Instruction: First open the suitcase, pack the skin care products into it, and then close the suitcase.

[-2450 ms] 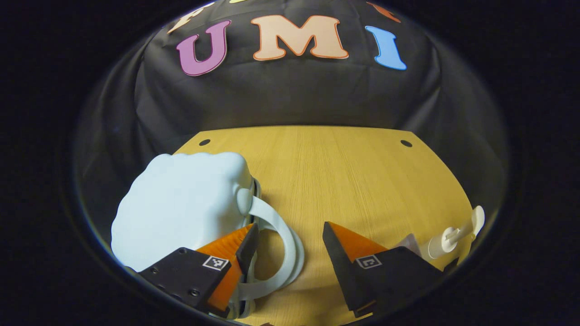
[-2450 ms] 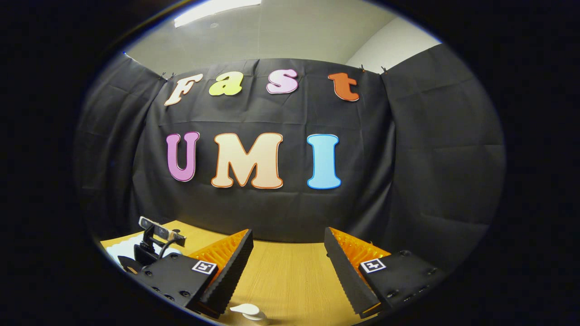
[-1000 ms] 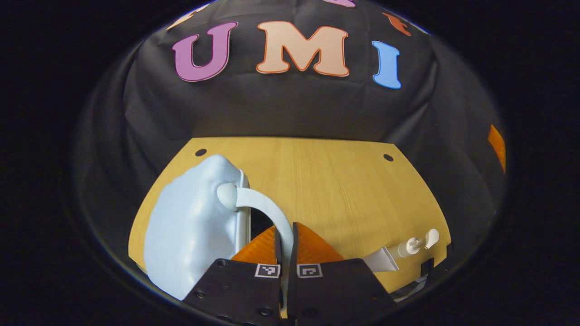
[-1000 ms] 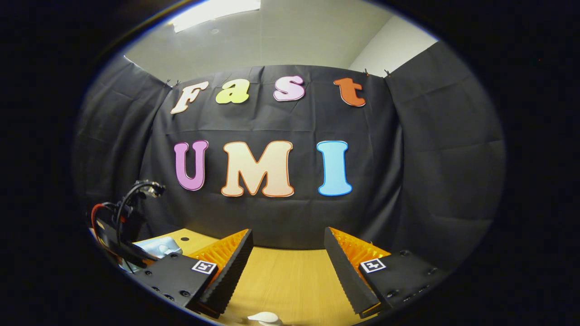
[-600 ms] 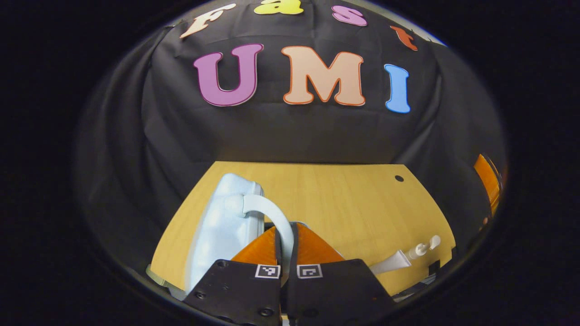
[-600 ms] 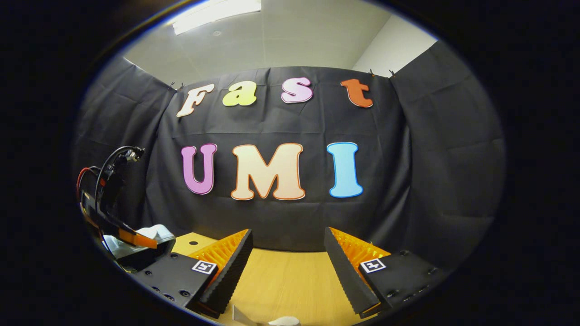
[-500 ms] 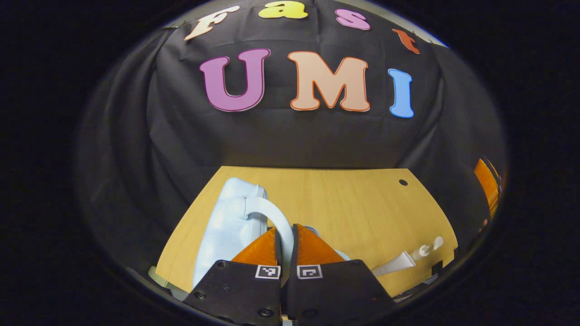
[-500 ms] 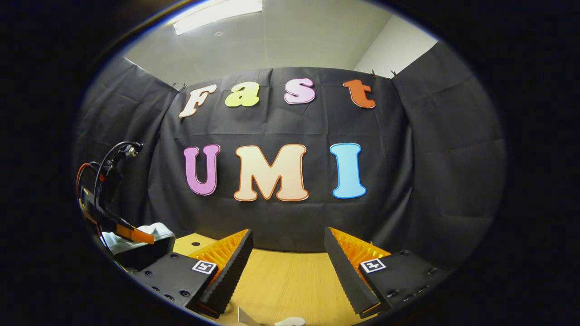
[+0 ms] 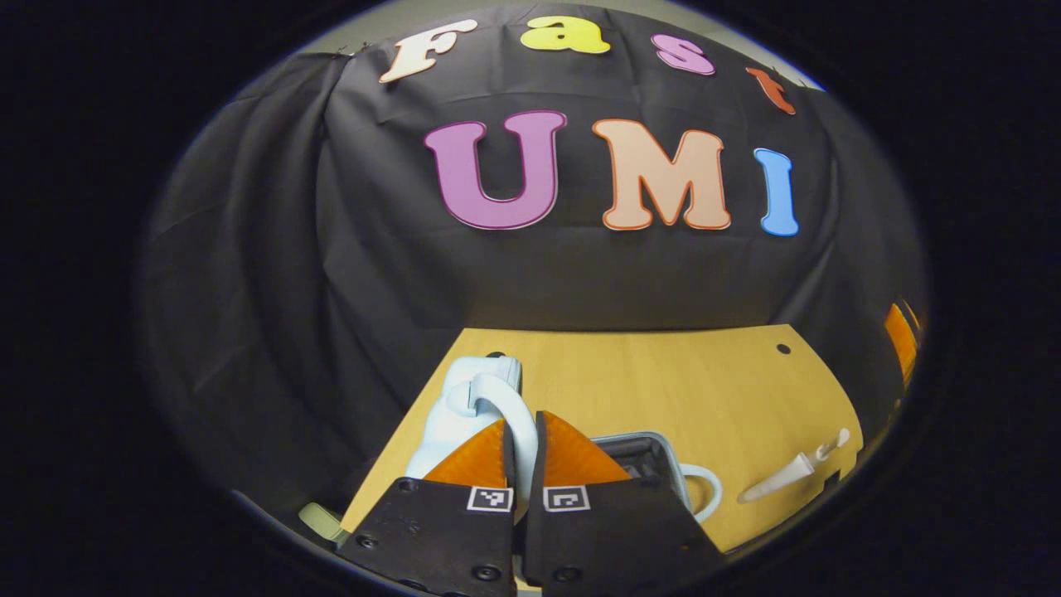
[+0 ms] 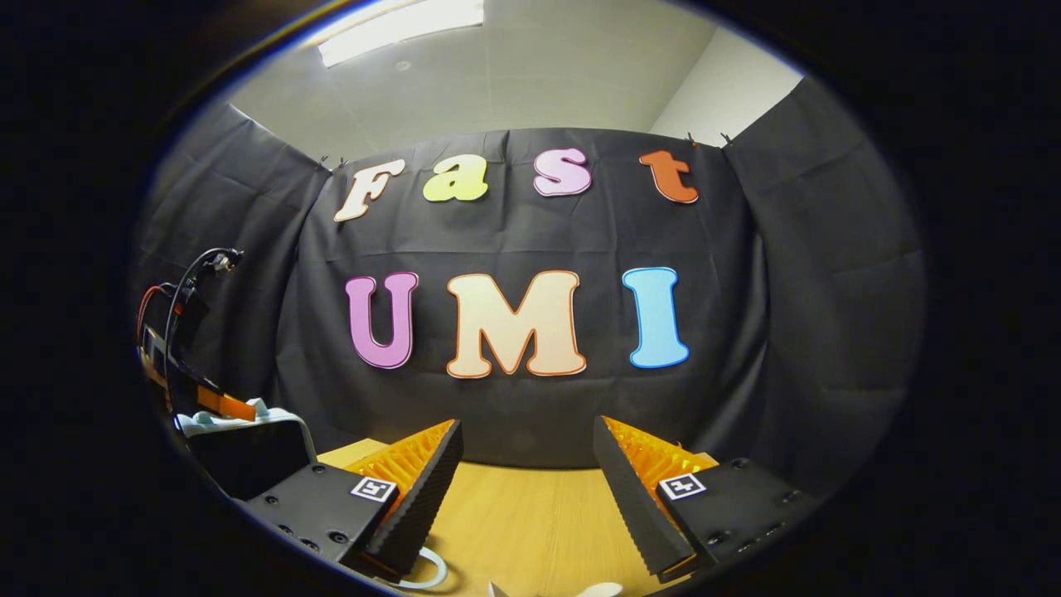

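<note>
In the left gripper view, my left gripper [image 9: 522, 427] is shut on the curved handle [image 9: 497, 398] of the pale blue suitcase lid [image 9: 452, 414], which is raised and swung back to the left. Beside it lies the suitcase base [image 9: 655, 452] with its dark inside showing and a second handle [image 9: 703, 489] at its right. A white pump bottle [image 9: 792, 473] lies on the wooden table [image 9: 663, 373] to the right. In the right gripper view, my right gripper [image 10: 526, 489] hangs open above the table, empty. The left gripper [image 10: 186, 365] shows at far left, holding the lid [image 10: 240, 414] up.
The black cloth wall closes the table's back and sides. A small hole [image 9: 782, 349] marks the table's far right corner. A fingertip of the right gripper [image 9: 899, 340] shows at the right edge. The white pump top [image 10: 601, 590] peeks in below my open right gripper.
My left gripper closed on the lid handle, then lifted and swung the lid up and to the left, uncovering the base's dark inside. The right gripper stayed open and drifted slightly.
</note>
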